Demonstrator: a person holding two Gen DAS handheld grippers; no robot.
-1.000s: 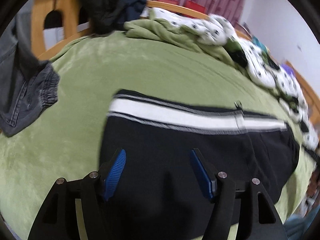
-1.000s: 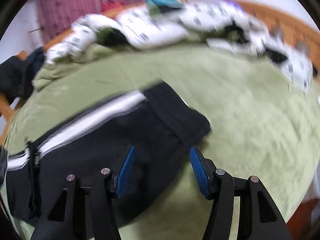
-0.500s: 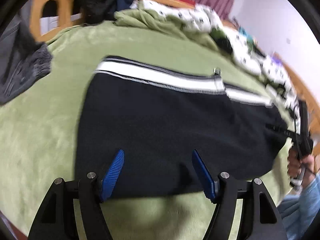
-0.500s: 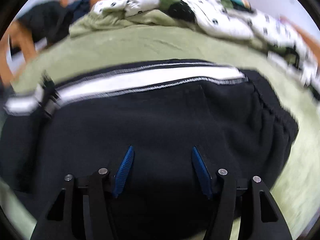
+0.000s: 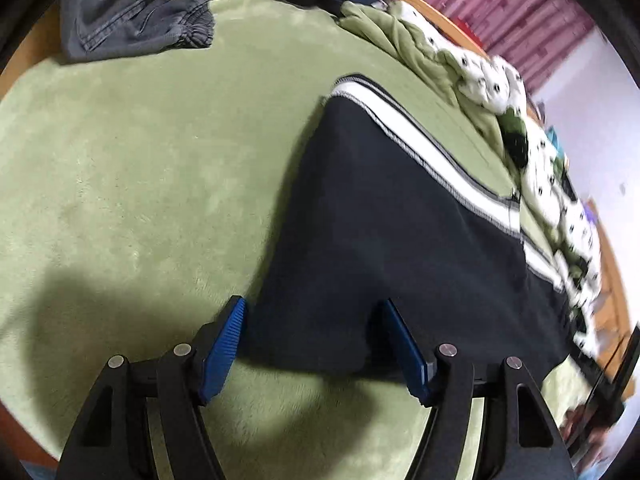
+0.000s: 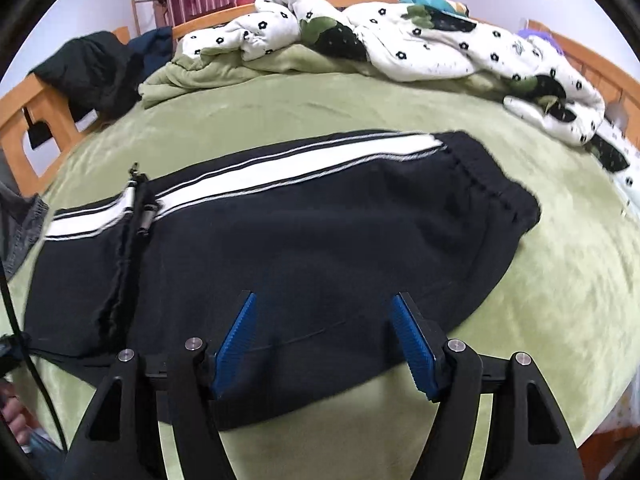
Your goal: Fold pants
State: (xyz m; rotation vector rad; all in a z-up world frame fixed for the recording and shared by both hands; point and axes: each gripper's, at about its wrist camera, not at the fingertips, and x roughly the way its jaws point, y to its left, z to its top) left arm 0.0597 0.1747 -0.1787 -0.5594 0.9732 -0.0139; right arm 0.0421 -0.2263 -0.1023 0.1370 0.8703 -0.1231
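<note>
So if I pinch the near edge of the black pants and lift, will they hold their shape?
Probably not: the black pants lie limp, so they will likely drape. The gathered waistband looks thicker. The plush green blanket may drag.

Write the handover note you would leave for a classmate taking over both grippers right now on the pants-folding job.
Left gripper: open, nothing gripped, poised over the near left corner of the black pants.
Right gripper: jaws opening, nothing pinched, above the near edge of the pants towards the waistband.
Pants: lying flat on the green blanket, white side stripe along the far edge, apparently already folded leg over leg.
Left to do: grasp the near edge or ends and fold again into a compact stack.
Grey jeans lie apart, at the far left.
</note>
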